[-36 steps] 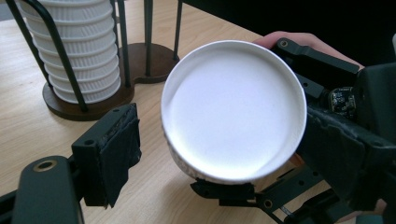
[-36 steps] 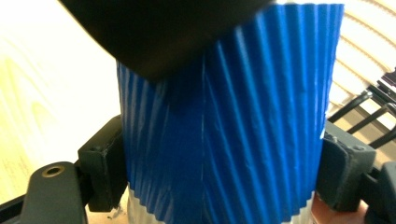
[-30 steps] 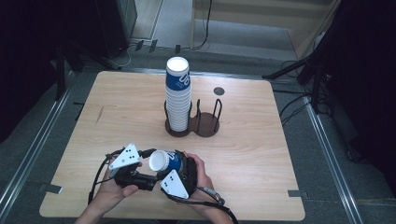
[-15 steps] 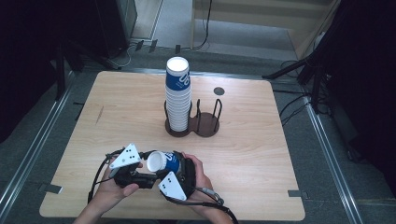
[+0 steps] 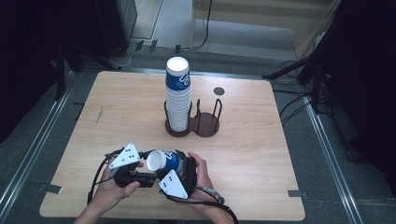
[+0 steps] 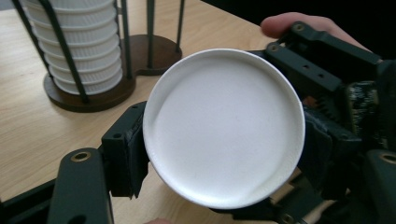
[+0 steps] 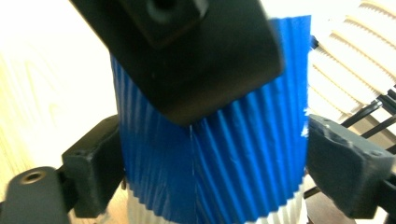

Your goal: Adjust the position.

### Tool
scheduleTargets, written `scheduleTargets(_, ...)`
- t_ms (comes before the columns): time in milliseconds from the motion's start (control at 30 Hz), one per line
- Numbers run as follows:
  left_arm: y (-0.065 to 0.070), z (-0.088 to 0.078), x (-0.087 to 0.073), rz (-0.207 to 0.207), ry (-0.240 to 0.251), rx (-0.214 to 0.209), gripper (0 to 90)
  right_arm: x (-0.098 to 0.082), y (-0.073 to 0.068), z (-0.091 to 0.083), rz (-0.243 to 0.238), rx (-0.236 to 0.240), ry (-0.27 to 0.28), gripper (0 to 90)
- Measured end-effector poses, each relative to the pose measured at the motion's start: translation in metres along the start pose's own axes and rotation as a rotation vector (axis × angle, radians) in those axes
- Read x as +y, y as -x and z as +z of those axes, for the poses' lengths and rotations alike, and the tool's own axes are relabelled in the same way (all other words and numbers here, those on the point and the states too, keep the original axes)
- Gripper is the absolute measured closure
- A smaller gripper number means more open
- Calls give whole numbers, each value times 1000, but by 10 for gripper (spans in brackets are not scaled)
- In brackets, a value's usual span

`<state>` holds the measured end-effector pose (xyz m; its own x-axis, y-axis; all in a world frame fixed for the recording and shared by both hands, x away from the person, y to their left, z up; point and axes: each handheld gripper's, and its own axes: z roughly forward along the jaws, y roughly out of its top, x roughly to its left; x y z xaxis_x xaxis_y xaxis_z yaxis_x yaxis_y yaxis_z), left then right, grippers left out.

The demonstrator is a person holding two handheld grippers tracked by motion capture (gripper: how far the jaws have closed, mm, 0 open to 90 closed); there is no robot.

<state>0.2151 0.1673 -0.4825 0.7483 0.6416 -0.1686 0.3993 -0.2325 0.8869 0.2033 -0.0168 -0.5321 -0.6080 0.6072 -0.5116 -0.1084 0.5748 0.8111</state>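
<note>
Cup: I see one paper cup (image 5: pixel 164 160) lying on its side in the air between my two grippers, low over the near part of the table (image 5: pixel 93 116).
Left hand pose: my left hand (image 5: pixel 109 189) holds the left gripper (image 5: pixel 140 173) almost level, pointing toward the right gripper.
Left gripper state: its jaws have just been closing and now they press on the cup; in the left gripper view the white round face of the cup (image 6: pixel 224 128) sits between the two black jaws, touching both.
Right hand pose: my right hand (image 5: pixel 201 175) holds the right gripper (image 5: pixel 180 170) close against the left one, with its grey plate turned up.
Right gripper state: its jaws have just been opening; in the right gripper view the cup wall (image 7: pixel 210 154) stands between the jaws. A small gap shows at the right jaw, and at the left jaw I cannot tell.
Cup look: blue ribbed sleeve, white rim band, white inside.
Farther from the grippers: a tall stack of cups (image 5: pixel 178 95) stands in a dark wire holder (image 5: pixel 205 123), well apart from both grippers.
</note>
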Motion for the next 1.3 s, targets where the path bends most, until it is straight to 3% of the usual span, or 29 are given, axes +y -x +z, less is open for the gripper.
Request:
scheduleTargets(67,-3,-1,-1,-22,29,2,282,1,2,-1,16,4,8,60)
scheduleTargets(500,-7,-6,0,-26,110,57,282,8,16,-11,87,-10,54,24)
scheduleTargets(833,-10,-8,2,-41,186,100,282,9,36,-19,226,-34,59,0)
scheduleTargets(933,-11,-10,2,-54,226,113,283,8,38,-20,244,-46,50,0)
scheduleTargets(1000,-11,-11,2,-52,236,118,283,10,42,-21,277,-62,60,0)
scheduleTargets(1300,-13,-12,1,-76,297,127,281,9,50,-22,333,-91,61,0)
